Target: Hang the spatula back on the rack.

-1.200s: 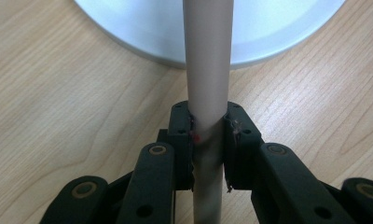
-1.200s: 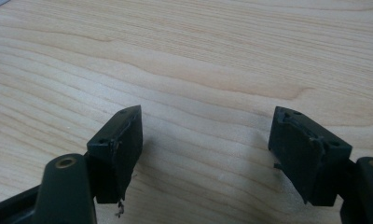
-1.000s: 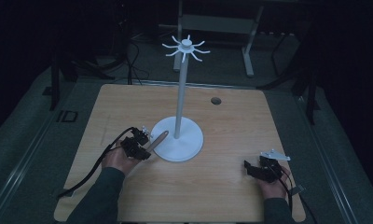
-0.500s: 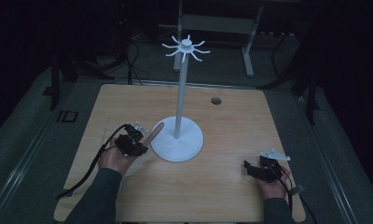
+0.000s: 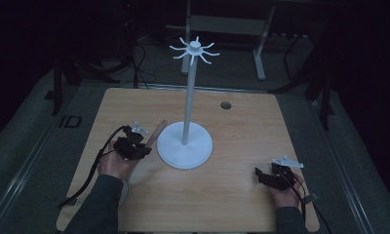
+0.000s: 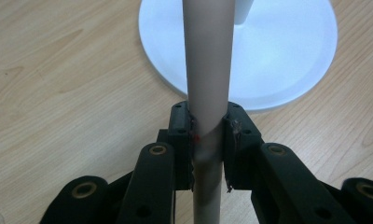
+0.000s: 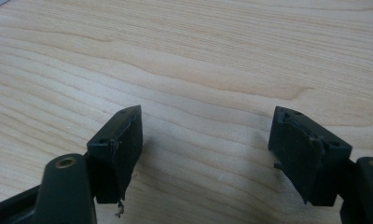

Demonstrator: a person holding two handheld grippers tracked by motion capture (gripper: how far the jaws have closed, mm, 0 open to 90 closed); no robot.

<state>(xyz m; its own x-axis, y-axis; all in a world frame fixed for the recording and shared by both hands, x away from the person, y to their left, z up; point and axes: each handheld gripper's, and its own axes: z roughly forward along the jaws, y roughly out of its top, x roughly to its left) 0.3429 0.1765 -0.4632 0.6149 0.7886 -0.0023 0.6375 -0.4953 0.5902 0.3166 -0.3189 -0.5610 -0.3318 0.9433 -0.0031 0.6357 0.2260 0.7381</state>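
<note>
Two grippers work at a pale wooden table (image 5: 232, 195), one in each of the person's hands. At the left of the high view, the left gripper (image 5: 143, 141) sits in the left hand (image 5: 114, 163), with its black cable trailing back over the table edge toward the person. Its jaws are drawn narrow and clamp a beige rod (image 5: 155, 132). In the left gripper view the two pads press the rod (image 6: 208, 84) from either side, and the rod runs straight up between them and out past the top of that view. A small red mark shows on the rod just at the left pad. Seen from above, the rod slants forward and to the right from the jaws, its far end near the rim of the white stand (image 5: 185, 145).

At the middle of the table stands that white stand: a round flat base (image 6: 287, 51), a thin upright pole and a crown of short curved arms at the top. Behind it, a small dark round fitting (image 5: 225, 105) sits in the tabletop.

At the right, the right gripper (image 5: 261, 176) rests low near the table's front edge in the right hand (image 5: 285, 195), well apart from the stand. Its jaws stand wide, with bare wood (image 7: 203, 93) between them.
</note>
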